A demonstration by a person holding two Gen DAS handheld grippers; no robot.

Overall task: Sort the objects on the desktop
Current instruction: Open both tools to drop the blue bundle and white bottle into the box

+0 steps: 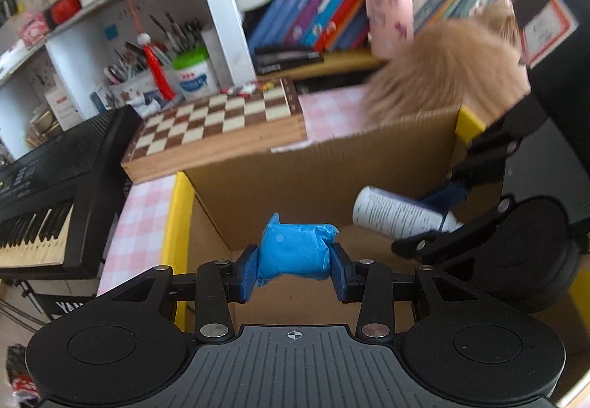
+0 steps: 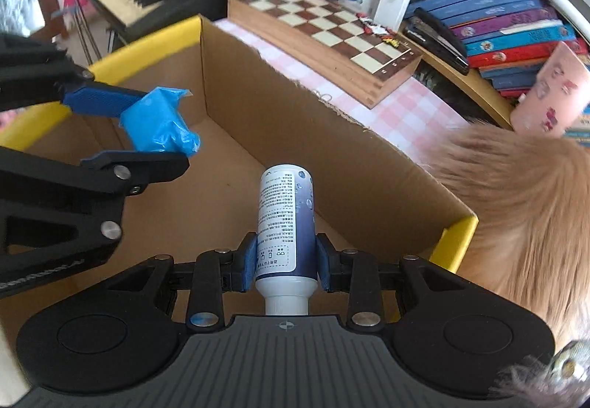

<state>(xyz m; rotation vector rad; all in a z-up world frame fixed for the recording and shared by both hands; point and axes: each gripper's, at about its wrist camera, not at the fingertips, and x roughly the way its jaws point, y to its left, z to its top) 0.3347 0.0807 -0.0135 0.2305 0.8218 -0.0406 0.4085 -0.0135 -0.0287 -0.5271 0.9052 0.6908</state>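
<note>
Left gripper point(image 1: 294, 266) squeezes a blue packet point(image 1: 293, 251) & right gripper point(image 2: 284, 266) grips a white bottle point(image 2: 284, 223), both over the cardboard box point(image 2: 295, 120). Fluffy cat point(image 2: 523, 209) at 3 o'clock could bump them.

Cardboard box point(image 2: 332, 164) interior open from above; chessboard point(image 2: 324, 28) beyond far wall, furry animal point(image 2: 523, 209) crowding right corner.
</note>
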